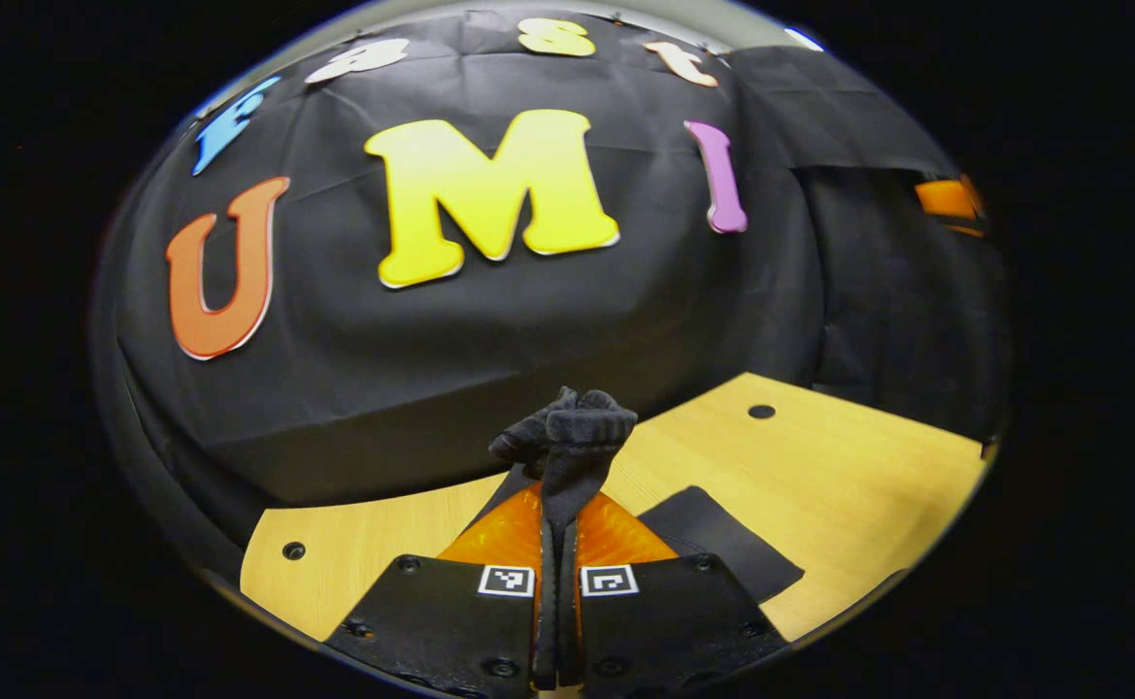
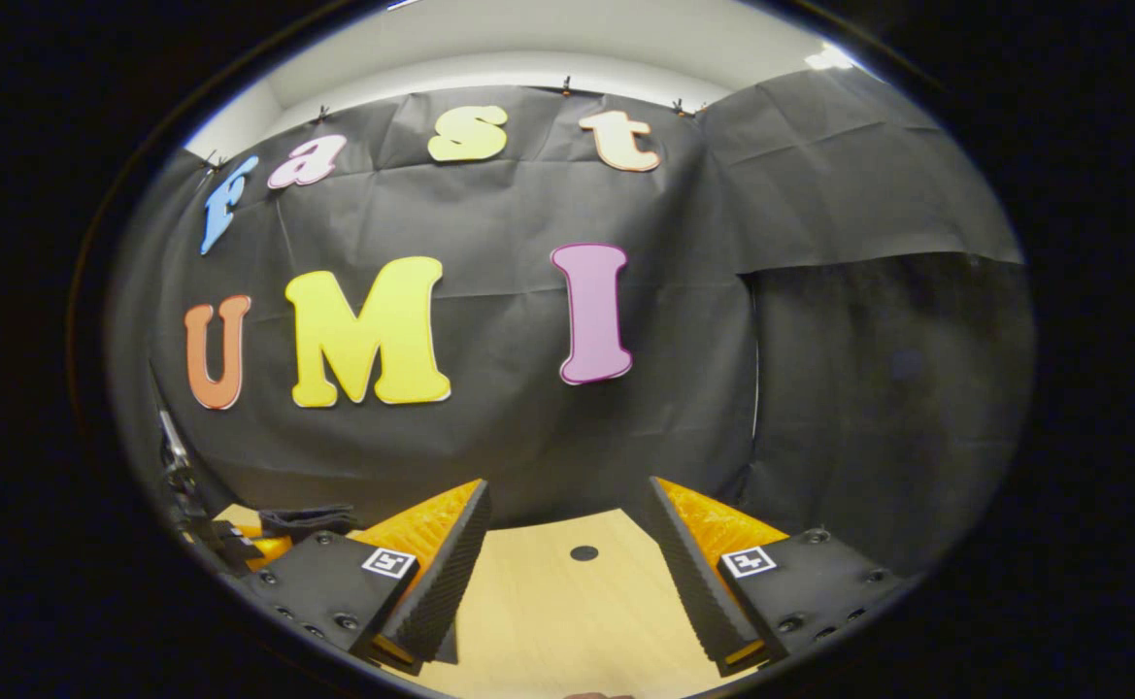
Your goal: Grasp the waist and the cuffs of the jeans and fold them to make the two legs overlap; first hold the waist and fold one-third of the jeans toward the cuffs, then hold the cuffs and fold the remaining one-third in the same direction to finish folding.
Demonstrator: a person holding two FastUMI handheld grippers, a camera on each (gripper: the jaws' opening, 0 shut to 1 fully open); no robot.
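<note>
A bunched fold of the dark jeans (image 1: 567, 437) sticks up from between the fingers of the left gripper (image 1: 557, 544), which are clamped together on it, raised above the wooden table (image 1: 849, 466). The right gripper (image 2: 567, 573) is level over bare tabletop, its fingers spread wide apart, holding nothing.

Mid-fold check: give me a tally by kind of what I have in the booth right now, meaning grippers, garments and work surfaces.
Grippers: 2, the left gripper with fingers shut on cloth and the right gripper with fingers open
Garments: 1, the dark jeans, bunched in the left gripper
Work surfaces: 1, the wooden table
Total: 4
</note>
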